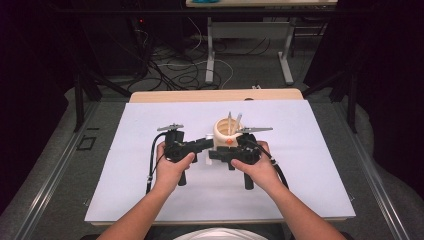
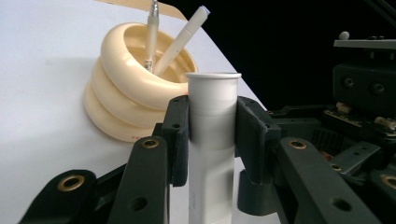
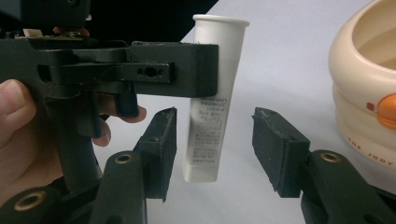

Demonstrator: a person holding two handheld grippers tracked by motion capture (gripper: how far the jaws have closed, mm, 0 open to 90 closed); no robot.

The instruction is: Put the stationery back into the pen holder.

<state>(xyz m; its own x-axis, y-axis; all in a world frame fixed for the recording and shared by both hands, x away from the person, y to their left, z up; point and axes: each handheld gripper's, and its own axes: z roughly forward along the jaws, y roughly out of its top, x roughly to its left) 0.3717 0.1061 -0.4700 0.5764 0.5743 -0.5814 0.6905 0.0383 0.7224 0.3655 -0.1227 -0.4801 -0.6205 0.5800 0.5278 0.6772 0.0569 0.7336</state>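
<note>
A white plastic tube (image 2: 212, 140) with a flared cap end stands upright between the pads of my left gripper (image 2: 212, 112), which is shut on its upper part. My right gripper (image 3: 212, 140) is open, one pad on each side of the tube's (image 3: 210, 135) printed lower end, not touching it. A cream ringed holder (image 1: 223, 131) with an orange spot sits just behind both grippers and holds two pens (image 2: 154, 32). In the high view the left gripper (image 1: 200, 145) and right gripper (image 1: 222, 152) meet at the table's middle.
A white sheet (image 1: 150, 190) covers the table, with a wooden strip (image 1: 215, 95) along its far edge. Beyond it are floor cables (image 1: 175, 70) and the legs of another table (image 1: 286, 60). Metal rails (image 1: 50, 180) run along both sides.
</note>
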